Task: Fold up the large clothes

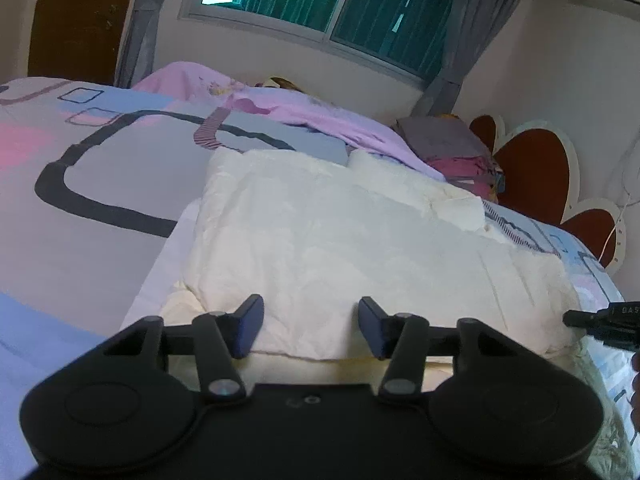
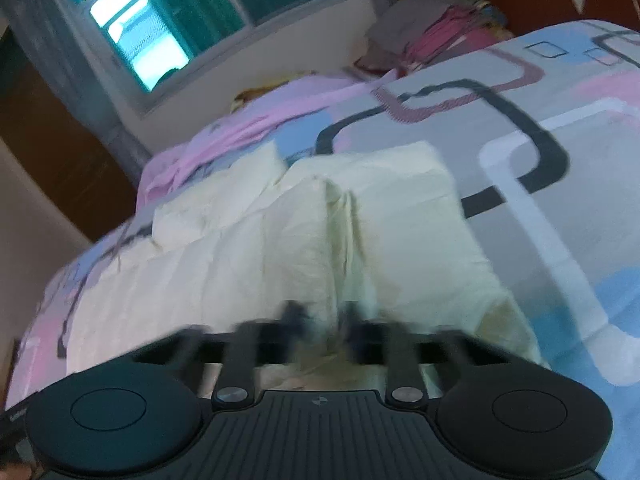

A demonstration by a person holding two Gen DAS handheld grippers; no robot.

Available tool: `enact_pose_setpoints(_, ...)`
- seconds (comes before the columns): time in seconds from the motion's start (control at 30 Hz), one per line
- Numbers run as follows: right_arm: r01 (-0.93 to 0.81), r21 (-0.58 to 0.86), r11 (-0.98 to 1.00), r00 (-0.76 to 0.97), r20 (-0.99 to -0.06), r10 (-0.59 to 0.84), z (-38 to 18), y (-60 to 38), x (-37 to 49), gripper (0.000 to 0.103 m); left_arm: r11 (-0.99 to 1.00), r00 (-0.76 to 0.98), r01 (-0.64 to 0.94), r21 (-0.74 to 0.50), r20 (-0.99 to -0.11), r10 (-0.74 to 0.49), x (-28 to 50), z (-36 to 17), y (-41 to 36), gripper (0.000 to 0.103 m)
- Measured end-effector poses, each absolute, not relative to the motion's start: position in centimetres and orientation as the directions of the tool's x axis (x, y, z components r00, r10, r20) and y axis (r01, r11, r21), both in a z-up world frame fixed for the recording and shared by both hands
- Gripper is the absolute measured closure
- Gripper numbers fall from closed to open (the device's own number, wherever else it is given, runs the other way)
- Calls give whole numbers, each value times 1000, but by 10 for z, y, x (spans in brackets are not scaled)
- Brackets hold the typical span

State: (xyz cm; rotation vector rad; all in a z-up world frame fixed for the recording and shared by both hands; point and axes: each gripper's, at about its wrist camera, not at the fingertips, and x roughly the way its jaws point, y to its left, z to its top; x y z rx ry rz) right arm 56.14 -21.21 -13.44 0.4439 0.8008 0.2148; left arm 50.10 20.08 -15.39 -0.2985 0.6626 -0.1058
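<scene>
1. On the bed: a cream-white quilted garment (image 1: 340,248), partly folded, lying flat on a patterned bedspread (image 1: 80,200) of grey, pink and pale blue with dark rounded-rectangle outlines.
2. Left gripper (image 1: 311,326): fingers spread wide apart, nothing between the blue pads (image 1: 250,326) – hovering at the near edge of the garment, close over the fabric.
3. Right gripper (image 2: 320,324): heavily motion-blurred in its own view; fingers close together with a ridge of the cream garment (image 2: 280,240) bunched between them – apparently clamped on that fold, though the blur leaves the contact itself unclear.
4. Seen from the left wrist: a black tip of the right gripper (image 1: 604,326) at the right edge of the frame, just beside the garment's right side.
5. From the right wrist: a raised crease running away from the fingers along the middle of the garment, 2 padded sections either side.
6. Beyond the garment: a crumpled lilac sheet (image 1: 280,104) toward the far side of the bed, and a stack of folded clothes (image 1: 460,152) in grey and pink near the heart-shaped red headboard (image 1: 532,168).
7. Behind: a window (image 1: 320,0) with green curtains, grey drapes at each side.
</scene>
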Motion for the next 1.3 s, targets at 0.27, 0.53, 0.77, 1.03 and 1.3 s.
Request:
enact_pose_setpoints(0.27,-6,323,946,686,-687,239,-139,-202,541,94,964,750,57,-259,-626,-213,513,-168,205,53)
enact_pose_setpoints(0.53,46,236,971,776,-620,114,-117,-201,532,30,969,754,98,-228,-618,-222,516,-145,212,40)
enact_pose_setpoints(0.77,-61,237,970,765,-613,198,-101,-183,583,67,968,783,143,-205,-575,-237,568,-126,206,37)
enact_pose_setpoints(1.03,-73,159,985,678,-716,166,-158,-170,640,67,975,722,143,-169,-656,-219,626,-166,201,34)
enact_pose_setpoints(1.3,-100,108,989,688,-711,148,-178,-162,640,67,976,731,148,-160,-647,-217,631,-183,204,33)
